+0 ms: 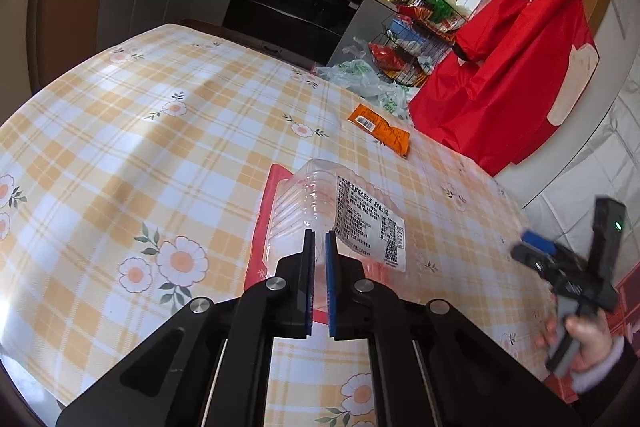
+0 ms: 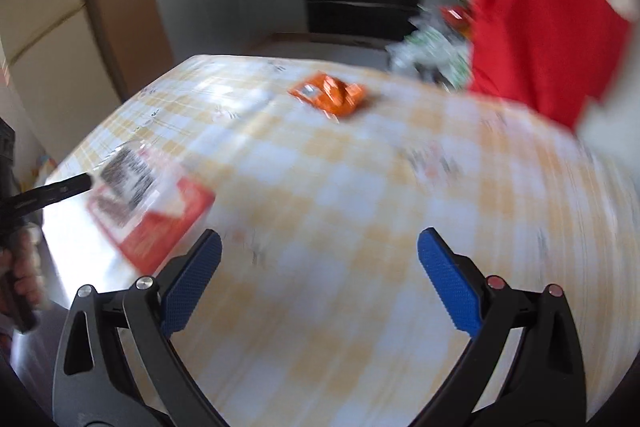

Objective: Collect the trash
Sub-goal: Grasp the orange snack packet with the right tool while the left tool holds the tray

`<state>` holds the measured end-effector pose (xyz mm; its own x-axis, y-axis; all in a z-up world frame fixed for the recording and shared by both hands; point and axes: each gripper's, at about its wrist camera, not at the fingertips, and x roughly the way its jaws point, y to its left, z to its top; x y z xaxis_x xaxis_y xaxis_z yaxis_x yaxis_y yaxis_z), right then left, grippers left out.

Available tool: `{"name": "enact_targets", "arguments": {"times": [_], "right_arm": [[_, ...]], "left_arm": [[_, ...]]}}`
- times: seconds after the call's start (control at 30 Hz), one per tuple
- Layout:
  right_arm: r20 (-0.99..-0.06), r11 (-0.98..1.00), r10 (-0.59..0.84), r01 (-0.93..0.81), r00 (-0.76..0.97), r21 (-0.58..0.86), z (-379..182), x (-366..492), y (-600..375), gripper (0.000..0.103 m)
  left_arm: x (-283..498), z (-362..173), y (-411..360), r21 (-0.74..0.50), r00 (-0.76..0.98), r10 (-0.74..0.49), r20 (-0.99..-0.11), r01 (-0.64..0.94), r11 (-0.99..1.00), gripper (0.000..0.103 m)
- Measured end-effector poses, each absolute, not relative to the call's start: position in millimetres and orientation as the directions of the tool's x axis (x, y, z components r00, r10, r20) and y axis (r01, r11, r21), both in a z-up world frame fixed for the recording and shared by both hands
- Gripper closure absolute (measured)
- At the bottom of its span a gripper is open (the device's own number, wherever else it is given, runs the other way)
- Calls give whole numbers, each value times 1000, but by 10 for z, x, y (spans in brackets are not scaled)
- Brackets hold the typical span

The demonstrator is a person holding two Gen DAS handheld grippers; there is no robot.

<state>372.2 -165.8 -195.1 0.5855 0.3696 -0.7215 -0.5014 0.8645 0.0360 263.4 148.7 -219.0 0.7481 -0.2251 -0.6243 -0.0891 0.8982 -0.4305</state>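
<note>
Now pinching clear plastic package (image 1: 340, 219) edge between left gripper (image 1: 319, 239) pads, above checked tablecloth (image 1: 140, 131); right gripper (image 2: 319, 247) spread wide, empty; orange wrapper (image 2: 332, 95) lying well ahead.

Left gripper (image 1: 319, 239) pinches edge of clear plastic food tray with white printed label (image 1: 340, 215), above red flat packet (image 1: 264, 219). Orange snack wrapper (image 1: 380, 129) farther off on yellow-checked floral tablecloth (image 1: 140, 147).
</note>
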Motion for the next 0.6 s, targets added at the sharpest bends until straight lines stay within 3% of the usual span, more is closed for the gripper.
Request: {"name": "enact_targets", "arguments": {"times": [0.13,0.23,0.33,0.43,0.6], "right_arm": [[-735,787,346,-607,583,-111,-2054,4422,-1141,7],[-763,780,312,-611,567,-135,-2187,4996,-863,7],[-770,834,293,-546,567,-85,-2272,5514,-772,8],[-793,904,272,-428,545,17,-2418,5986,-799,17],[-830,949,239,-301,504,91,-2706,6277,-823,22]], "left_arm": [[2641,-2254,1657,-467,754,-238,-613,-103,878,98],[2646,-2243,1764,-487,773,-234,-590,-109,867,98],[2671,-2223,1865,-504,790,-233,-567,-109,857,98],[2720,-2234,1945,-522,801,-233,-551,-113,845,98],[2781,-2269,2011,-549,809,-240,-537,-119,827,98]]}}
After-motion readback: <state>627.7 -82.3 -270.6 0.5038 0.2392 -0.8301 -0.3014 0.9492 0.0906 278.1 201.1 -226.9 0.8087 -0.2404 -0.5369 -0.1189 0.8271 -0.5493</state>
